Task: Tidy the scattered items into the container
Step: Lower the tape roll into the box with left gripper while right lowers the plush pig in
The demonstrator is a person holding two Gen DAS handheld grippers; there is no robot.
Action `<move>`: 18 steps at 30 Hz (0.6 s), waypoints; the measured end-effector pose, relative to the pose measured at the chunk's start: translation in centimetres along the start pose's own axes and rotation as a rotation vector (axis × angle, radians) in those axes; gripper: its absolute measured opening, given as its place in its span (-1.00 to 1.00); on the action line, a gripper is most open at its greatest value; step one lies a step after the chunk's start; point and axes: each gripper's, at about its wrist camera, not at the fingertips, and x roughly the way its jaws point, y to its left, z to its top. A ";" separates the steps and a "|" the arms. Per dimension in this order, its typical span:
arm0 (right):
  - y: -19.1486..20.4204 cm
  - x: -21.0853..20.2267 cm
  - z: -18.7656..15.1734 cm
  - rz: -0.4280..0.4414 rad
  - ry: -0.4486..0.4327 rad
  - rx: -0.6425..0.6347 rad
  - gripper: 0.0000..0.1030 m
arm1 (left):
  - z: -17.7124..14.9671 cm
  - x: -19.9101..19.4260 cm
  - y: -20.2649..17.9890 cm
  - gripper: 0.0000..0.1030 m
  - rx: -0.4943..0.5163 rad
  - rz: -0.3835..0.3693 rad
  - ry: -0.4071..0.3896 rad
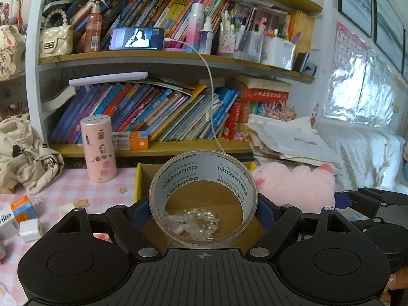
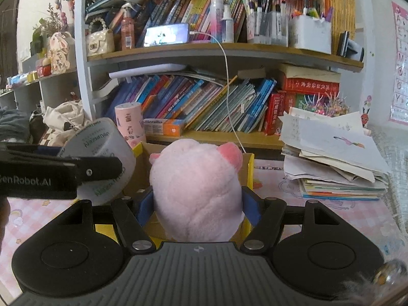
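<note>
My left gripper [image 1: 202,204] is shut on a clear tape roll [image 1: 178,178], which hangs over the open cardboard box [image 1: 150,173] with yellow flaps. A beaded bag [image 1: 196,220] lies on the box floor, seen through the roll. My right gripper [image 2: 197,200] is shut on a pink plush pig [image 2: 196,188], held above the same box [image 2: 248,168]. The pig [image 1: 295,186] shows to the right of the tape in the left wrist view. In the right wrist view the tape roll [image 2: 102,137] and the left gripper's finger [image 2: 97,169] sit at the left.
A pink sticker-covered canister [image 1: 99,148] stands behind the box by the bookshelf [image 1: 153,58]. Small boxes [image 1: 23,210] and a white cube [image 1: 30,229] lie on the pink checked tablecloth at left. A paper and book stack [image 2: 336,158] sits at right. A cloth bag [image 1: 23,153] slumps far left.
</note>
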 end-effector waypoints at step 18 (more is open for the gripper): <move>-1.5 7.7 0.1 0.107 0.141 -0.077 0.31 | 0.5 6.9 0.5 0.63 0.005 0.061 0.149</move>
